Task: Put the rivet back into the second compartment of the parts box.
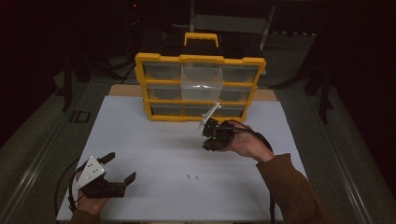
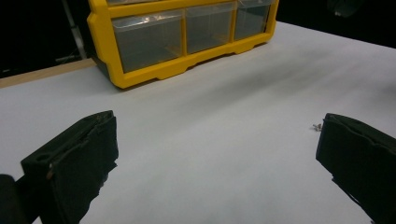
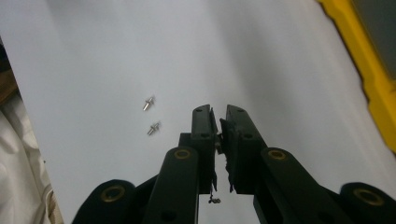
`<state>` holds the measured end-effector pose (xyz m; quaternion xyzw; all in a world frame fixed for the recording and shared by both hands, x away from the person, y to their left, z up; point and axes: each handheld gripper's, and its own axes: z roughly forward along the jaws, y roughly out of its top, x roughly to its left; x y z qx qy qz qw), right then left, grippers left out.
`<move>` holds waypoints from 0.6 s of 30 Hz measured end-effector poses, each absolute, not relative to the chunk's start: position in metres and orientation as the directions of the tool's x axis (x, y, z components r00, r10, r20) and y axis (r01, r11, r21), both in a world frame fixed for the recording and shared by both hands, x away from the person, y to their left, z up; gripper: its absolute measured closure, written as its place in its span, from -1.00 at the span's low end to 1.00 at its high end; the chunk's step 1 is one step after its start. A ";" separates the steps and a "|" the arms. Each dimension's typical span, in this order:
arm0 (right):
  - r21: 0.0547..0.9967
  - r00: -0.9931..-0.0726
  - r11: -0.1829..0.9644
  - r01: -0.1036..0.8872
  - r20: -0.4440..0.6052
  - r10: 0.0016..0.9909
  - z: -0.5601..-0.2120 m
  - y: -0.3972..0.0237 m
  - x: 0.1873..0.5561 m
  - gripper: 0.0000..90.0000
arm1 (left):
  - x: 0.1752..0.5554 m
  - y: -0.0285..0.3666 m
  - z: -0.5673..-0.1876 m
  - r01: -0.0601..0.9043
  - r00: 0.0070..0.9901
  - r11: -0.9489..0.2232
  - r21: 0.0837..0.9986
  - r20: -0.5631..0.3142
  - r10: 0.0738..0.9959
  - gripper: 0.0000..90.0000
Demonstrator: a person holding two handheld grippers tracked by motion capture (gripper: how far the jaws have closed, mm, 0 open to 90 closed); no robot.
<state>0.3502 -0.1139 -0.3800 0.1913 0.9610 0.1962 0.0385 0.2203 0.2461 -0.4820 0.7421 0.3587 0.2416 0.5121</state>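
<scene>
The right gripper [image 3: 219,122] had its jaws nearly together; something small and metallic seemed pinched between the pads, though it was too small to name. It hung above the desk [image 1: 154,140] in front of the organizer [image 1: 200,87], right of centre. Two screws [image 3: 151,115] lay side by side on the desk near the front edge, about midway along it. The left gripper [image 1: 122,170] rested near the front left corner, jaws wide apart and holding nothing. The yellow organizer stood at the back edge; its clear drawers [image 2: 149,39] showed no contents that I could make out.
</scene>
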 end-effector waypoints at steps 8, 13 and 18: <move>0.412 -0.923 0.843 0.345 -0.015 0.385 -0.362 -0.113 0.354 0.83 | 0.220 0.246 -0.482 0.285 0.628 -0.220 0.933 -0.008 0.778 -1.00; 0.414 -0.921 0.842 0.345 -0.023 0.389 -0.351 -0.112 0.357 0.83 | 0.220 0.246 -0.482 0.284 0.628 -0.220 0.933 -0.008 0.778 -1.00; 0.426 -0.924 0.841 0.334 -0.027 0.381 -0.342 -0.112 0.359 0.83 | 0.220 0.246 -0.482 0.285 0.628 -0.221 0.933 -0.008 0.778 -1.00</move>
